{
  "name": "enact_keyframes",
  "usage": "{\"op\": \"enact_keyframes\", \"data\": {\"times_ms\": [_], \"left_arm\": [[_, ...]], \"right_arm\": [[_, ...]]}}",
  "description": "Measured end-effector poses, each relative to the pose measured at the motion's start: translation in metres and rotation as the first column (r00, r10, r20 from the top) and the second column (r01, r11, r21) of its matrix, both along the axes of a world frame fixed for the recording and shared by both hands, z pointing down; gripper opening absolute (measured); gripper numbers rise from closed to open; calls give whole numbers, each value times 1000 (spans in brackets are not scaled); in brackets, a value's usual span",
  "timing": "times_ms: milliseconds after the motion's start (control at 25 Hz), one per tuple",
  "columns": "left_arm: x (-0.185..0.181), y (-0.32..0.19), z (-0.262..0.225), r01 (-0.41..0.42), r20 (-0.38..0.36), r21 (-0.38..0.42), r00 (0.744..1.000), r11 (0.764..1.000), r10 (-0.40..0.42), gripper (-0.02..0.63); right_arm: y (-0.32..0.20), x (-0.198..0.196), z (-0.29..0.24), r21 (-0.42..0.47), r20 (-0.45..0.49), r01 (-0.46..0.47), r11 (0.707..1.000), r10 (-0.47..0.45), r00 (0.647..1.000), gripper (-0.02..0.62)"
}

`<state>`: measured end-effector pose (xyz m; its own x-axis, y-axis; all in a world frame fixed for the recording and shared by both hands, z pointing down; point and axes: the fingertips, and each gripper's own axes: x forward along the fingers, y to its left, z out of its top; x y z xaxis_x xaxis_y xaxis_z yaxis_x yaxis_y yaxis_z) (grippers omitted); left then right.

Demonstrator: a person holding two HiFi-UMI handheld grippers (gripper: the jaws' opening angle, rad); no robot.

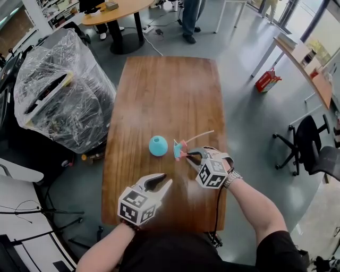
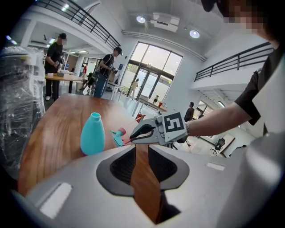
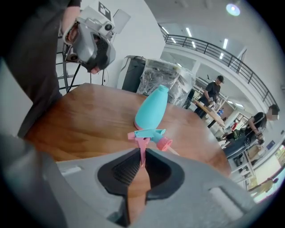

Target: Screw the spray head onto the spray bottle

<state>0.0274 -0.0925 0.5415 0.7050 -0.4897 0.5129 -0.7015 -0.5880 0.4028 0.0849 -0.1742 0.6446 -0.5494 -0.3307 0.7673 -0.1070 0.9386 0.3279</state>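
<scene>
A teal spray bottle (image 1: pixel 158 145) stands upright, without a head, near the middle of the wooden table (image 1: pixel 164 90). Just to its right is the spray head (image 1: pixel 179 149), teal with a pink trigger and nozzle, its thin tube (image 1: pixel 204 134) trailing away to the right. My right gripper (image 1: pixel 189 155) is shut on the head's pink trigger (image 3: pixel 142 144), holding it a little above the wood beside the bottle (image 3: pixel 152 109). My left gripper (image 1: pixel 162 180) hovers nearer the table's front edge, its jaws a narrow gap apart with nothing between them; in its view the bottle (image 2: pixel 92 133) stands ahead to the left.
A bulky load wrapped in clear plastic (image 1: pixel 58 90) stands left of the table. A round table (image 1: pixel 114 10) and standing people are at the back. A black office chair (image 1: pixel 313 149), a red box (image 1: pixel 267 81) on the floor and a desk are on the right.
</scene>
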Motion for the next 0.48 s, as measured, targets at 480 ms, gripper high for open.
{"op": "enact_keyframes", "data": {"times_ms": [480], "left_arm": [[9,-24,-21,84,-336,-178,931,980,-141,191]], "right_arm": [[34,-2,-97,108,219,-78,991,52,974,28]]}}
